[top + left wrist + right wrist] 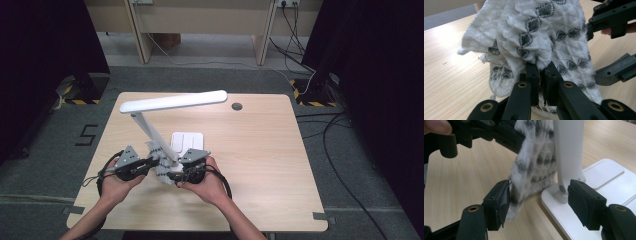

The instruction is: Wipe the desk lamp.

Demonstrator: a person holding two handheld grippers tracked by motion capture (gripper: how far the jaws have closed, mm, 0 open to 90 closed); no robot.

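Light wooden table [260, 165] at frame centre, on grey carpet [45, 150]. Black curtains [45, 40] fill upper left and upper right. Pale wooden bench [200, 20] along the top; black cables [345, 150] trail at right.

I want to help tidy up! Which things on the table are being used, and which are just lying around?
In use:
- white knitted cloth with dark diamond pattern
- white desk lamp
- left gripper, shut on the cloth
- right gripper, open around cloth and lamp stem

Just there:
- round grey cable hole
- light wooden table
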